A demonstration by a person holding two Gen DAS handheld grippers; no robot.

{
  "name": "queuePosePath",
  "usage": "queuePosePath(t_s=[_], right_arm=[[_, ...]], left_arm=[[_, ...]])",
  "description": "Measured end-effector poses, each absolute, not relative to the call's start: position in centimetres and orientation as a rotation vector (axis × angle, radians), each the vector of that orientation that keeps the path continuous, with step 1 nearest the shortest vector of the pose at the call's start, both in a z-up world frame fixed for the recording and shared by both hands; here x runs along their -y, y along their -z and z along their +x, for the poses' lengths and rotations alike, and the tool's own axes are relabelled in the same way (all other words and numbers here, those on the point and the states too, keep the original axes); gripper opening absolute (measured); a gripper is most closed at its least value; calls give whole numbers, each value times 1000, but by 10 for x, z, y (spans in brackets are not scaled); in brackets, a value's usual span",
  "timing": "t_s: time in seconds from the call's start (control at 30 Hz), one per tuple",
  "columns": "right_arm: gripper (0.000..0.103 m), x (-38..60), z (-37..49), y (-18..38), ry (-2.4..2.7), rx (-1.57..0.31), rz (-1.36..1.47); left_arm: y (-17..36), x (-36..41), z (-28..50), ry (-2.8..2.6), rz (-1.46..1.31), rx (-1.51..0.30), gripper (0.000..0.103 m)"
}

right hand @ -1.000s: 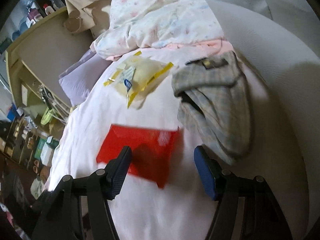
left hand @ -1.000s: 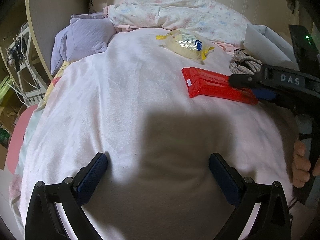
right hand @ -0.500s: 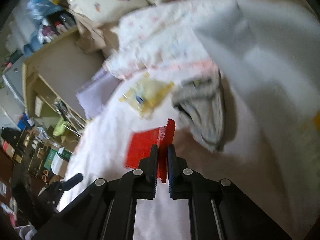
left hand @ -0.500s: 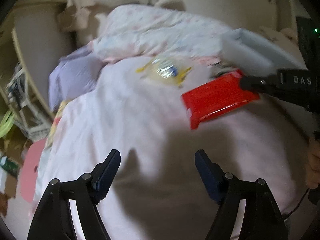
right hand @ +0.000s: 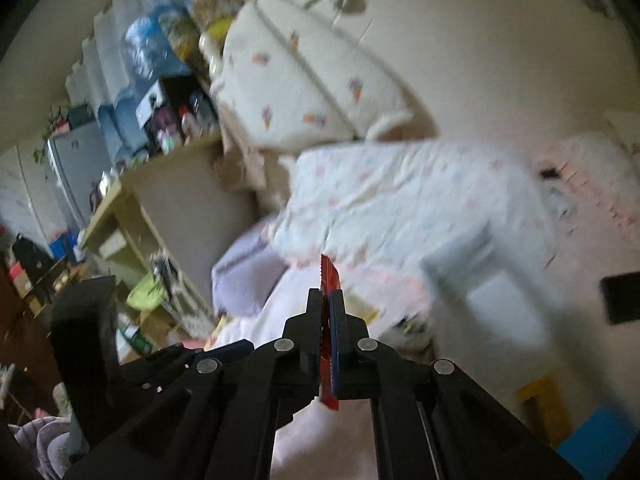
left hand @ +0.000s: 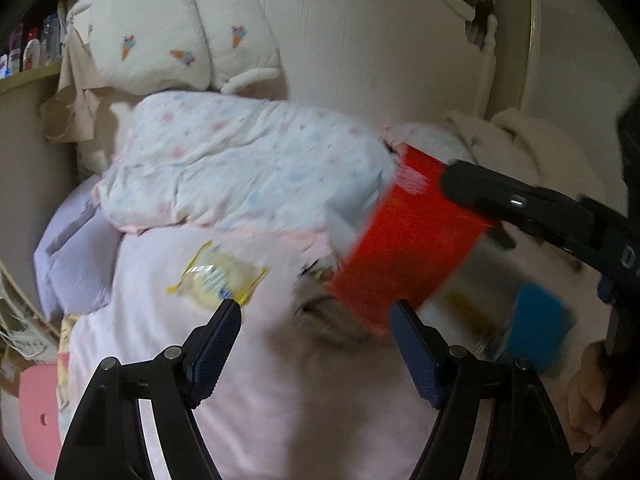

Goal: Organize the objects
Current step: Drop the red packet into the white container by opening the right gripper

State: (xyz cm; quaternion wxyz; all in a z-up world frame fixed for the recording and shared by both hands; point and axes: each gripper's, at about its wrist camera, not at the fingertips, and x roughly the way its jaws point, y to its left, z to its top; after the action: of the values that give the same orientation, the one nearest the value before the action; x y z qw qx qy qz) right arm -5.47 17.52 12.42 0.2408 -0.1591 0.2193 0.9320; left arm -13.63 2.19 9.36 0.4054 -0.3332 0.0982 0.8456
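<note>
Black tool (left hand: 314,354), blue-padded fingers (left hand: 218,346)

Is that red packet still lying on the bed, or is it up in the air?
In the air: the right gripper is shut on the red packet, which hangs above the pink bedcover.

Red packet (left hand: 404,240) motion-smeared, print unreadable; it hides part of the grey cloth (left hand: 328,316) behind. Yellow packet (left hand: 218,280) label blurred. Blue item (left hand: 536,328) at right too smeared to identify. Shelf bottles (right hand: 176,124) indistinct.
</note>
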Motion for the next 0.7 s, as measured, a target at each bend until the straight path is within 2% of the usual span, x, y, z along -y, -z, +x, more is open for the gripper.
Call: queuePosePath(t_s=[0.17,0.37,0.7], right_arm=[[4,-193,-6,-143,-2419,-525,-369],[4,-211,37,-122,-2280,-491,-391],[4,-199,15,-100,-2308,-416,-487]], left_arm=[[-109,-41,-136,-2090,-873,-137,75],[-105,-60,-127,-2073,-890,-131,75],[-64,-49,-132,-2042,-1013,-146,75]])
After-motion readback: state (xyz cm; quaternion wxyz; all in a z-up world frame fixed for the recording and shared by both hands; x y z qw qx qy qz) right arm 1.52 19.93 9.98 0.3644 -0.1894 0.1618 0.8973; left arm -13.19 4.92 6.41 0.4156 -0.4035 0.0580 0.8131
